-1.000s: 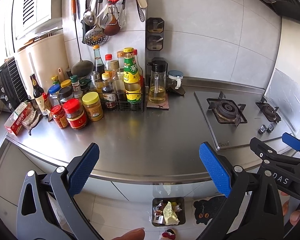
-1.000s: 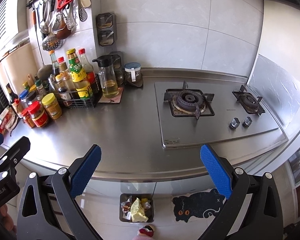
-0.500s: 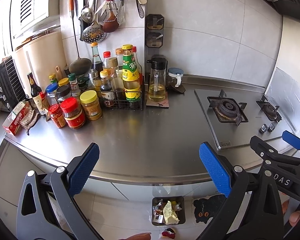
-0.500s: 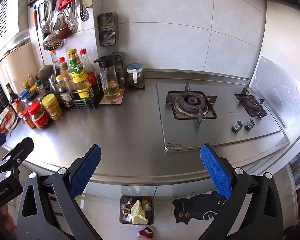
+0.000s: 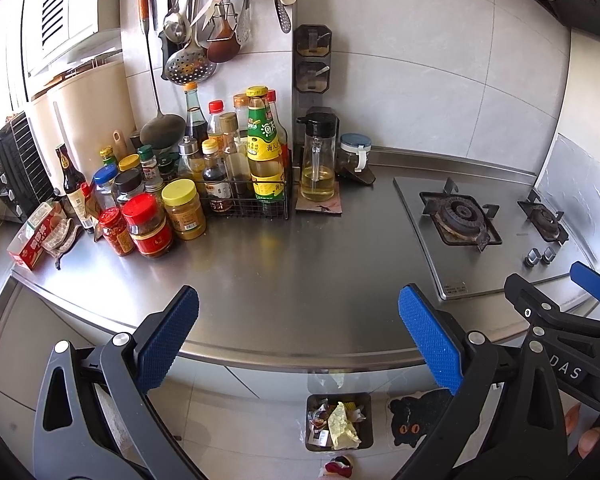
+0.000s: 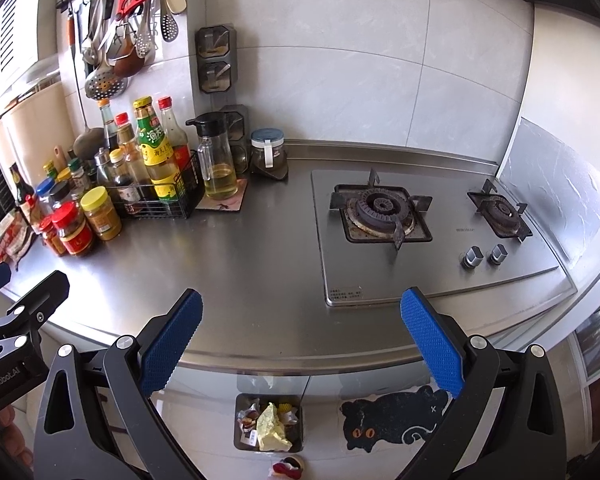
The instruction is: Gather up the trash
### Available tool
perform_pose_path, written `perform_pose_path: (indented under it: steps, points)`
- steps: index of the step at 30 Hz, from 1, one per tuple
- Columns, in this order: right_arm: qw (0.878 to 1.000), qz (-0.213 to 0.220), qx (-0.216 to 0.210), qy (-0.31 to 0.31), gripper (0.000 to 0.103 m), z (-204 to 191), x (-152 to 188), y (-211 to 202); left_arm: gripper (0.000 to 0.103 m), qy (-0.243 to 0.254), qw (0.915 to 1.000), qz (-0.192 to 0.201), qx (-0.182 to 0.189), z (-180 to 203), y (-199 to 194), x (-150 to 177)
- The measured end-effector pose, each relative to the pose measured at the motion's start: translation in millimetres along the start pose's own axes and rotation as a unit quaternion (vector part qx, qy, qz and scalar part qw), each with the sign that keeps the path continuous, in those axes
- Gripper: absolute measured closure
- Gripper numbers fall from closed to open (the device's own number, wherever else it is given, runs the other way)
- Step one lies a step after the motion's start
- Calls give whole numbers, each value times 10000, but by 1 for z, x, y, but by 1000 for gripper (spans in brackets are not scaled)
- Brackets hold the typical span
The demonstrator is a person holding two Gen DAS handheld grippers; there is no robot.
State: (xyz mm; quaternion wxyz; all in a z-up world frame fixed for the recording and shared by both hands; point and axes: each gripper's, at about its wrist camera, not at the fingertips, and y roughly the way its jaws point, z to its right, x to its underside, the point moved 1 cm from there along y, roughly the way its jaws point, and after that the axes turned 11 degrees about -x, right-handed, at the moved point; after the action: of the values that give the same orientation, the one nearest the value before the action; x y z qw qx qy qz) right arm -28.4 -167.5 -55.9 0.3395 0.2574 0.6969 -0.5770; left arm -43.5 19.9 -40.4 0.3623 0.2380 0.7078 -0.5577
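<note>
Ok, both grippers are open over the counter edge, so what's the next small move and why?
Probably hold both back: the left gripper and right gripper are empty, the steel counter ahead shows no loose trash, and wrappers already sit in the floor bin.

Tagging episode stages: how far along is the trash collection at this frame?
Looks mostly done: the bin on the floor already holds wrappers and a crumpled yellow paper, and no loose trash shows on the open steel counter. Nothing in hand: left gripper and right gripper are open and empty. Left: possibly the packets at the counter's far left.
</note>
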Motion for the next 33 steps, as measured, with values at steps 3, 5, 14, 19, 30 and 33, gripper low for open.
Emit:
perform_pose_path:
  steps: [3,5,14,19,30,33]
  points:
    - [10000,-2,1,-12,3,0,1,1,8,-38,9999,-61,123,0,2,0]
    - [10000,-3,-11,-15,3,0,0,2,8,16,10000,61,7,2,0,0]
    - [10000,15,-29,-36,3,-2,-1,3,8,55,9999,50,-107,5,3,-2]
    - [10000,32,-30,-56,3,-3,-4,3,8,93,9999,70,-105,6,1,-3]
    - [10000,28,-27,-36,3,-3,-6,5,8,69,9999,32,-68,7,1,-5]
    - [10000,26,-29,-21,3,-2,-6,5,8,33,10000,13,-59,6,2,-5]
